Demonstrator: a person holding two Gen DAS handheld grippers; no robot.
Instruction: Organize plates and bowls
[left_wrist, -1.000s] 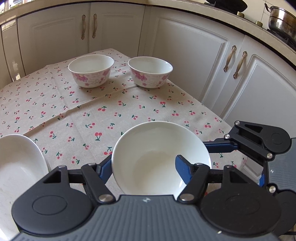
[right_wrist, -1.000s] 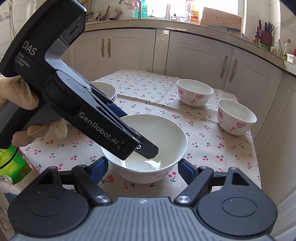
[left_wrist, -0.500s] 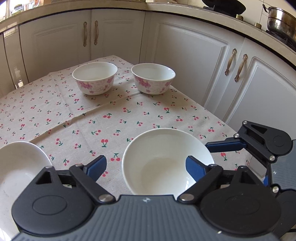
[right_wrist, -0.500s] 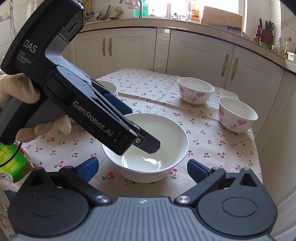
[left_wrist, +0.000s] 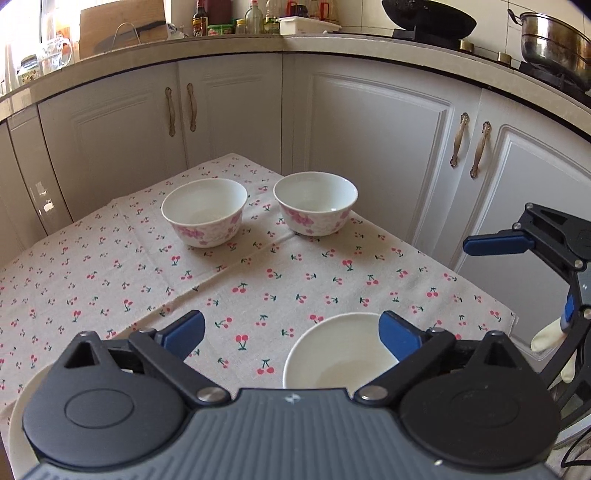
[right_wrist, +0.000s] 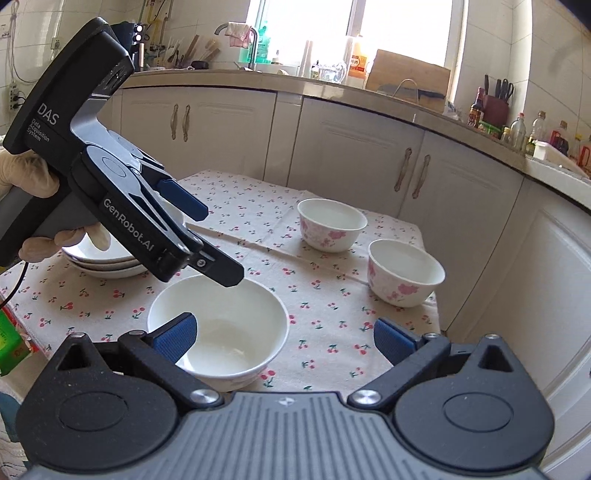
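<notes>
A plain white bowl (right_wrist: 221, 325) is sitting on a beige cherry-print cloth (right_wrist: 325, 295); at 1 o'clock, two white bowls (right_wrist: 332, 223) are showing pink flowers.

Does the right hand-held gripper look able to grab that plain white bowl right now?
Probably yes: the right hand-held gripper is open beside the plain white bowl, whose rim looks unobstructed; the left hand-held gripper hangs above it.

Location: domestic kitchen, identified by white base cabinets (left_wrist: 376, 147), countertop condiment bottles (left_wrist: 255, 16), stovetop pot (left_wrist: 550, 48), and sink faucet (right_wrist: 251, 40).
</notes>
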